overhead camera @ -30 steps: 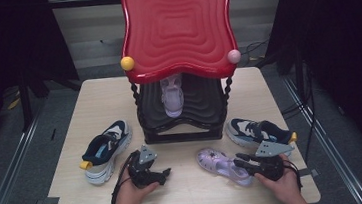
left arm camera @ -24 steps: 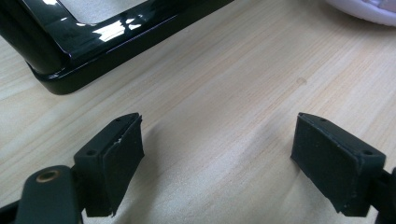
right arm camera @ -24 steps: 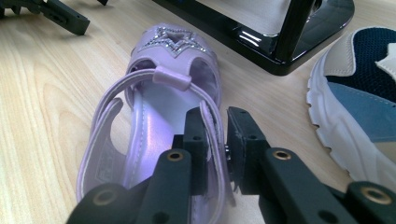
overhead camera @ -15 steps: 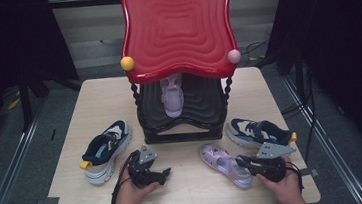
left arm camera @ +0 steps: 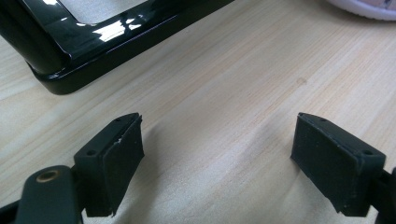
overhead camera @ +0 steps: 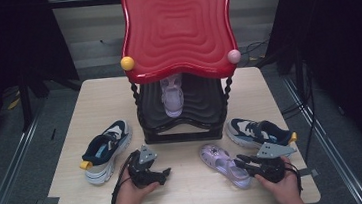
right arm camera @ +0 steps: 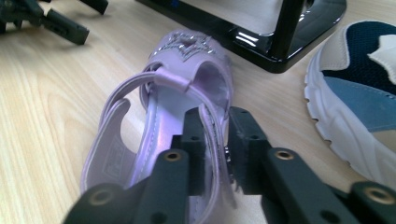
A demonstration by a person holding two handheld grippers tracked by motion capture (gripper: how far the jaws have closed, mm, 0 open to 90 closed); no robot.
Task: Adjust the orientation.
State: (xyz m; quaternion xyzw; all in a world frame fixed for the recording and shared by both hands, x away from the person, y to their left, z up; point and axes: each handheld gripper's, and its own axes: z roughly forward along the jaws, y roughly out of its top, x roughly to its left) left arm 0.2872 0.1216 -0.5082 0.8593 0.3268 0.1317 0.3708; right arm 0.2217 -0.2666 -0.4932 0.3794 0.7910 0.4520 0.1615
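**Lilac sandal pinched by its strap, shelf placement pending**

Lilac sandal (overhead camera: 220, 161) flat on the counter (overhead camera: 193, 196), in front of the black-and-red shoe rack (overhead camera: 182, 132), toe towards the rack. Matching sandal (overhead camera: 172, 95) already on the rack's lower shelf. Left sneaker (overhead camera: 105, 149) and right sneaker (overhead camera: 257, 132) on the counter either side of the rack.

Right tool (overhead camera: 240, 160) at the sandal's heel end. In the right gripper view, narrow jaw gap around the side strap, pads against it. Jaws have just been opening a little, strap between them; grip judged light. Left tool (overhead camera: 165, 173) resting near the rack's front edge, jaws wide apart over bare wood, nothing between them.

Likely next step: lift and set beside its mate on the shelf.

Risks, as judged from here:
- Hold on a thin, soft strap only, not on the sole. Strap likely to flex or slide out on the lift; sandal then dangling toe-down or dropped.
- Slack grip after the recent loosening: slip at the first upward pull.
- Swinging sandal clipping the rack's front rail or a twisted post, or nudging the shelved sandal off line.
- Right sneaker just beside the right hand: possible knock on the way up.
- Low red top: little headroom for a tilted sandal.
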